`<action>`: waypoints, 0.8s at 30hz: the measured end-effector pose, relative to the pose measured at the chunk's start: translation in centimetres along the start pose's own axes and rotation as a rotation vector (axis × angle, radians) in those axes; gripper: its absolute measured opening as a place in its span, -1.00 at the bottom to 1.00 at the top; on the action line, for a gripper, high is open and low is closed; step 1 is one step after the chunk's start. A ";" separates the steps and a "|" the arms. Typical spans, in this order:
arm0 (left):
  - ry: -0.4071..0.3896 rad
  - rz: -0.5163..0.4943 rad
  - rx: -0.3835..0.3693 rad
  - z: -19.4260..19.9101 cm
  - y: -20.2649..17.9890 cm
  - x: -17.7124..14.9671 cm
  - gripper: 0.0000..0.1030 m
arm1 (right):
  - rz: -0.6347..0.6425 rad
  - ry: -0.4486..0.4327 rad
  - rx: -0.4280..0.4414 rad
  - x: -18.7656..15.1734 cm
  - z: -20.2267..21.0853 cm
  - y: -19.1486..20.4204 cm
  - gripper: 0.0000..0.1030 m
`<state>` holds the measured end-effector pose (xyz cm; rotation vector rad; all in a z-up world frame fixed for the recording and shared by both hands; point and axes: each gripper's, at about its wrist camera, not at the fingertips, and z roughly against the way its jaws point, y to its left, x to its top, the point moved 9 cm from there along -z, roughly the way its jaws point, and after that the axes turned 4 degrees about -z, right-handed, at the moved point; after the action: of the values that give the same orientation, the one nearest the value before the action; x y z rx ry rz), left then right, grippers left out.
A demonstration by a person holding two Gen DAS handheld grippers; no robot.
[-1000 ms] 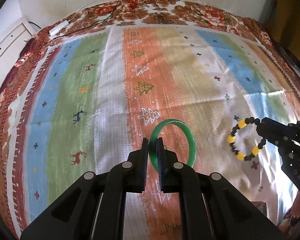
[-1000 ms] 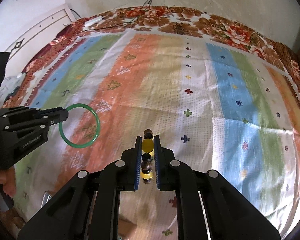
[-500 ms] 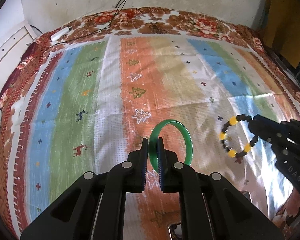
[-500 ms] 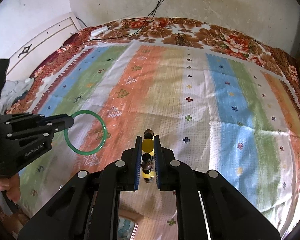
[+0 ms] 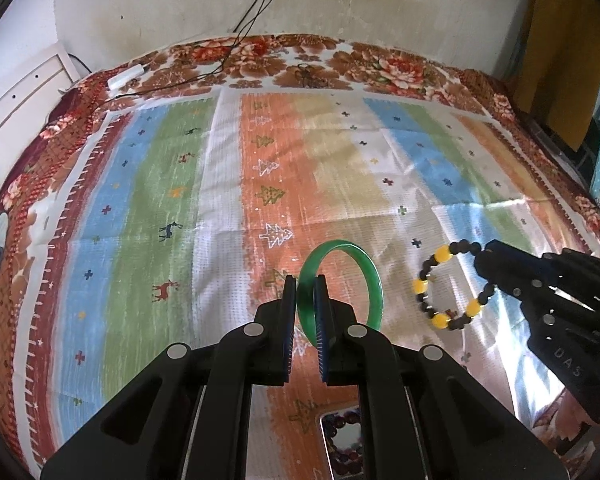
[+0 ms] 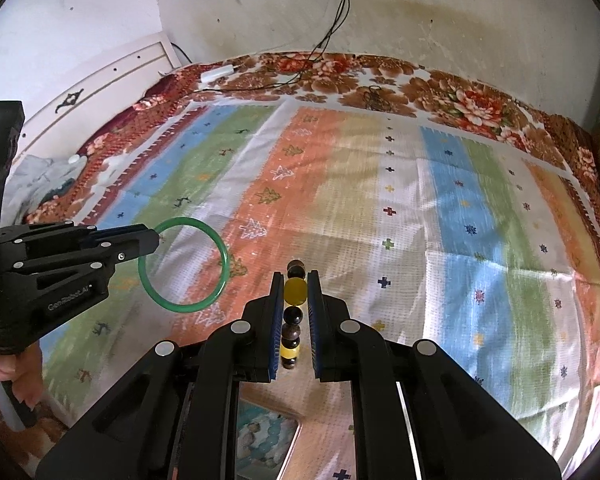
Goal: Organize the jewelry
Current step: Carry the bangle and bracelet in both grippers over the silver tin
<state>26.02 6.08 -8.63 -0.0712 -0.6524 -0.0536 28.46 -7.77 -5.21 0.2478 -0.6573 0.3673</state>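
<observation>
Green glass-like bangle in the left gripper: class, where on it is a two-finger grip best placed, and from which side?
Grip the green glass-like bangle across its thin band, one finger inside the hoop and one outside, approaching edge-on as the left gripper does now. The smooth, rigid ring offers no other narrow part; its open centre admits a finger.

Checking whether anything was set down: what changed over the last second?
Both tools tipped back: the wall now shows above the bedspread, and a tray of beads appears beneath. Nothing let go: left tool still clamps the green bangle, right tool the beaded bracelet.
</observation>
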 end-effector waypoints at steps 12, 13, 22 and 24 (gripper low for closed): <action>-0.029 -0.003 -0.023 2.3 -0.6 -1.3 -0.83 | -0.001 -0.023 0.025 -1.2 2.4 1.3 -0.76; -0.029 -0.002 -0.024 2.4 -0.6 -1.4 -0.83 | -0.002 -0.024 0.027 -1.3 2.6 1.4 -0.76; -0.031 -0.019 -0.026 3.7 -1.5 -3.2 -0.83 | 0.007 -0.041 0.052 -2.1 4.5 2.3 -0.76; -0.032 -0.019 -0.031 4.0 -1.7 -3.5 -0.83 | -0.002 -0.041 0.051 -2.5 4.7 2.2 -0.76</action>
<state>20.67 4.79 -7.53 -0.0959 -0.6847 -0.0809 23.18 -8.03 -2.92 0.3048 -0.6890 0.3785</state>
